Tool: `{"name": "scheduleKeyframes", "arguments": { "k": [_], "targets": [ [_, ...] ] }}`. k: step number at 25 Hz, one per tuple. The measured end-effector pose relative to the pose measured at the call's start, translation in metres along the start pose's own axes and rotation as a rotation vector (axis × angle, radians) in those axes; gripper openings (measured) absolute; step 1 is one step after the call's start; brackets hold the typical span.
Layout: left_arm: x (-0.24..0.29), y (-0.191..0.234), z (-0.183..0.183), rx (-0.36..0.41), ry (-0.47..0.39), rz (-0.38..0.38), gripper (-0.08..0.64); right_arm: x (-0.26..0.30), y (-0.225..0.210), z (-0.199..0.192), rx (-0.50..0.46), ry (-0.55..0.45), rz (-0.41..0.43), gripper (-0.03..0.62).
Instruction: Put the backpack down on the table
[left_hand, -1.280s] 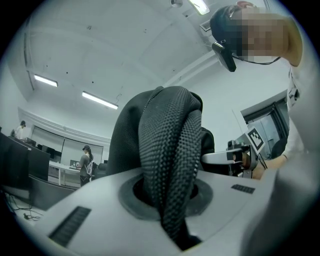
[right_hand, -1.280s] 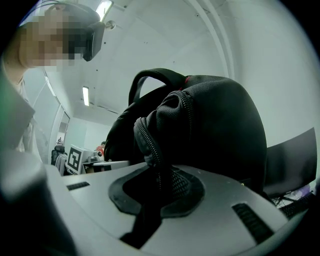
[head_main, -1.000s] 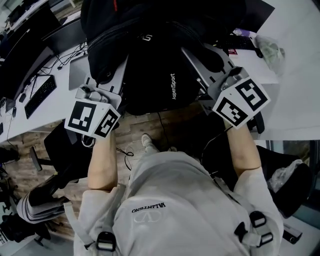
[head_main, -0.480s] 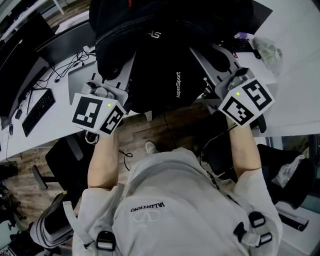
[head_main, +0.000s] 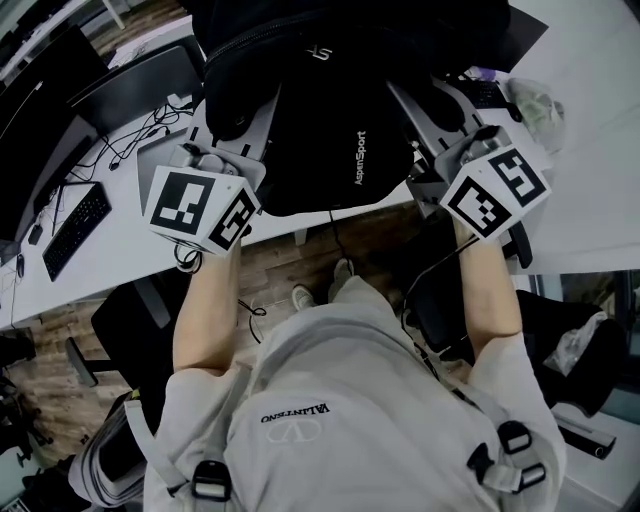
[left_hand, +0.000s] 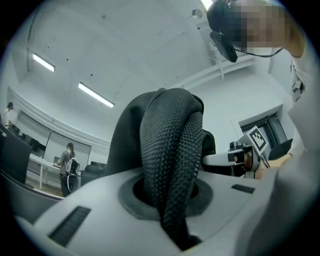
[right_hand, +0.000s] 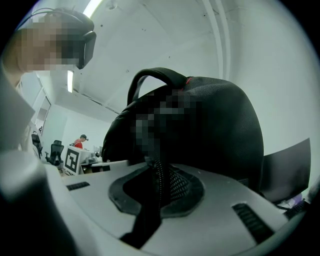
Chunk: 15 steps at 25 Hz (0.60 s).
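A black backpack (head_main: 340, 110) hangs between my two grippers, over the near edge of the white table (head_main: 100, 265). My left gripper (head_main: 250, 140) is shut on a black mesh shoulder strap (left_hand: 170, 150), which runs up out of the closed jaws in the left gripper view, where the left gripper (left_hand: 167, 195) fills the foreground. My right gripper (head_main: 425, 125) is shut on a black strap (right_hand: 160, 182) at the pack's other side. In the right gripper view the pack's rounded body (right_hand: 215, 125) and top handle rise just beyond the right gripper (right_hand: 157, 192). The backpack's underside is hidden.
A keyboard (head_main: 75, 215), cables and a dark monitor (head_main: 40, 110) lie on the table's left part. A second white surface (head_main: 590, 180) with small items is at the right. Black office chairs (head_main: 135, 305) stand on the wooden floor below. Other people stand far off in the room.
Both grippers have carried the backpack forward, further over the table's edge. The person has stepped closer to the table. Both grips are unchanged.
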<state>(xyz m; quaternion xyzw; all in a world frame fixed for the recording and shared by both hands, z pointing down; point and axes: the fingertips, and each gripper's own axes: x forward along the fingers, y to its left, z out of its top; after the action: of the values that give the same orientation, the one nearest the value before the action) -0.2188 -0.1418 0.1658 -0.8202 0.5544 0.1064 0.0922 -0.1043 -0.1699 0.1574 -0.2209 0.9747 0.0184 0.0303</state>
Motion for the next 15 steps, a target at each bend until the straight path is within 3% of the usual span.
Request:
{"name": "scheduleKeyframes", "arguments": {
  "k": [15],
  "targets": [
    [0.081, 0.008, -0.036, -0.039, 0.014, -0.008, 0.026, 0.014, -0.086, -0.013, 0.009, 0.016, -0.010, 0.041]
  ]
}}
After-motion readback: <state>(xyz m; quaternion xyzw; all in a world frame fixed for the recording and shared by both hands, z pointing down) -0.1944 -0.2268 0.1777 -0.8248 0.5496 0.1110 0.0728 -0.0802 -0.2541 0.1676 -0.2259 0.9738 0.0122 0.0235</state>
